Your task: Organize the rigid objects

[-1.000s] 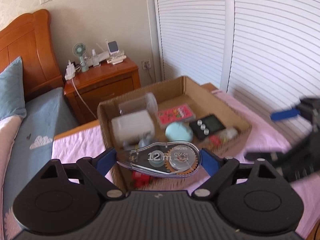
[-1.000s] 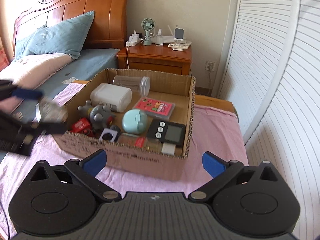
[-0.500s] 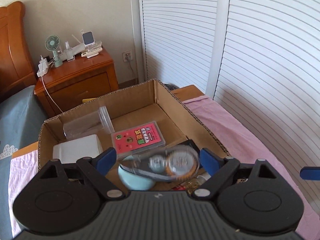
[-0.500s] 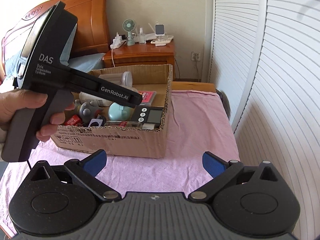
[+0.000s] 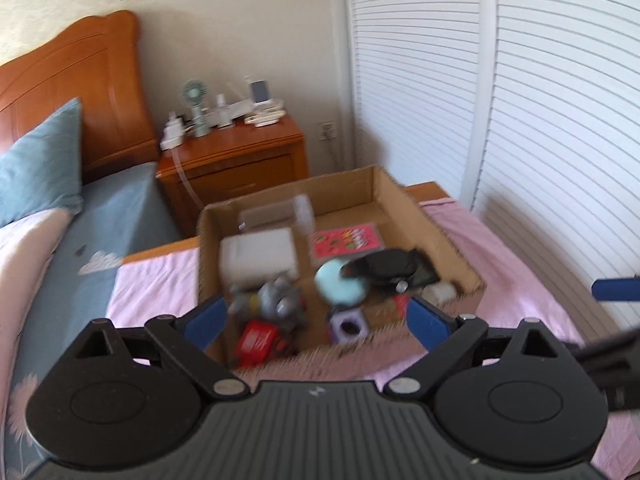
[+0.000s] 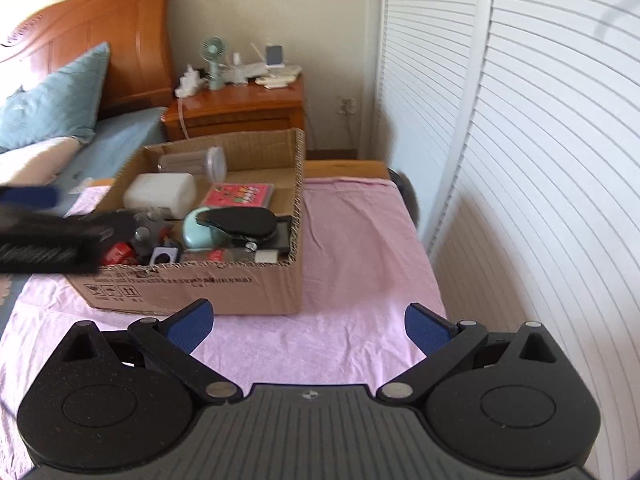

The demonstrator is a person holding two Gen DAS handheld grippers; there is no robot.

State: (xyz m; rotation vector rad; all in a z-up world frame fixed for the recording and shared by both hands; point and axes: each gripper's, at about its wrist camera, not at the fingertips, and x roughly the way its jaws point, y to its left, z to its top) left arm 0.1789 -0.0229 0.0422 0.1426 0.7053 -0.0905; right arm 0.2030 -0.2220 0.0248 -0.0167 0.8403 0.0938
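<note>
Left claw (image 5: 316, 320): empty, jaws opening, nothing between the blue pads; it hung at the lower centre of the left wrist view, over the near wall of the cardboard box (image 5: 404, 196).
Right claw (image 6: 306, 326): released and empty, low centre of its view, above the pink cloth (image 6: 360, 248) on the tabletop, well apart from the box.
Tape dispenser (image 6: 240, 220): lay as a dark teardrop shape inside the box, centre-left of the right wrist view, resting on the mint round case (image 6: 196, 232); blurred in the left view.
Step in hand: likely the drop-off, done.
Doing it well: draw the left claw straight up and clear without catching the box wall or the grey toy (image 5: 280, 300), then go for the next loose item.
</note>
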